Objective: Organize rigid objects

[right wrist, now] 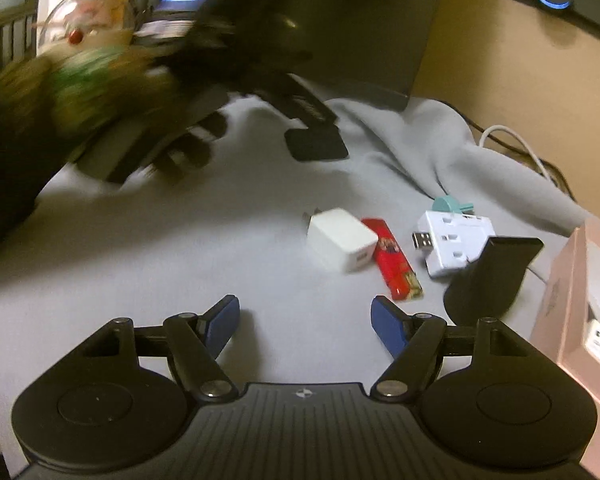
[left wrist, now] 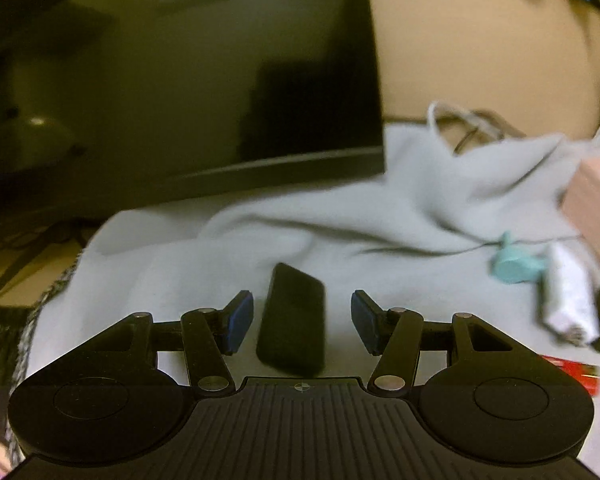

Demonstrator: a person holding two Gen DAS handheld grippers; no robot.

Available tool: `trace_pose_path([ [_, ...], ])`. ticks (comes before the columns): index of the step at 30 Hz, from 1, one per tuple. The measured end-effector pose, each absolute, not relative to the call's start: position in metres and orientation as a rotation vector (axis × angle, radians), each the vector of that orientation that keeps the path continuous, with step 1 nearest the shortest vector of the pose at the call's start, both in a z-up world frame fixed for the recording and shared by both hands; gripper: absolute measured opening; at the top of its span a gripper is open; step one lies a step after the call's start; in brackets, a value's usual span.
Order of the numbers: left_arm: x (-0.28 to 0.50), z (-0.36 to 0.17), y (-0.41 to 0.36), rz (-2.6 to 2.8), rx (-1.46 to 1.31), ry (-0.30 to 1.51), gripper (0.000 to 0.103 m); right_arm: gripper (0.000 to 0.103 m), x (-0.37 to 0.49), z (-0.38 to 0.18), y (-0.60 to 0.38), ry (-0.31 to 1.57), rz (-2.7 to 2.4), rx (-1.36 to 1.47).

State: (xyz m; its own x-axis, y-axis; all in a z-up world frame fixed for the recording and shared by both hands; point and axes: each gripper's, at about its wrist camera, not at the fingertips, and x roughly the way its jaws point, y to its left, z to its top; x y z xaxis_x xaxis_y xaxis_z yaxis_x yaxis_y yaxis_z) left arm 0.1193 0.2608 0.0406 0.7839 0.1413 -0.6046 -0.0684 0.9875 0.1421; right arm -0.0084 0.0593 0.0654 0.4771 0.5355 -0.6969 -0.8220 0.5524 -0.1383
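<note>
Black slab (left wrist: 294,320) between open left hand-held gripper (left wrist: 302,322) pads, untouched

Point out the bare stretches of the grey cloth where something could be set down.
Bare grey cloth runs from the right claw up to the black flat block, left of the white charger. Crowded on the right: red lighter, white adapter, black nozzle, pink box.

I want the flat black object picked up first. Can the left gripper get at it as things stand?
Probably yes. The left gripper stands open with the flat black object lying on the grey cloth between its pads, untouched; nothing lies in between.
</note>
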Motion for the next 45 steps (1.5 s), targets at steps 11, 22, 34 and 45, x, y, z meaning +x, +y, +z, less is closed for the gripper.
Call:
trace_pose_path([
  [11, 0.139, 0.019, 0.257, 0.059, 0.171, 0.706, 0.052, 0.073, 0.000, 0.070, 0.041, 0.683, 0.905, -0.368],
  [22, 0.068, 0.024, 0.247, -0.033, 0.007, 0.677, 0.043, 0.074, 0.004, 0.074, 0.032, 0.687, 0.886, -0.304],
  [34, -0.052, 0.021, 0.226, -0.039, -0.095, 0.641, 0.044, 0.065, 0.020, 0.067, 0.045, 0.777, 0.865, -0.318],
  [45, -0.052, 0.019, 0.234, -0.079, -0.151, 0.623, 0.044, 0.056, 0.059, 0.063, 0.082, 0.829, 0.830, -0.286],
])
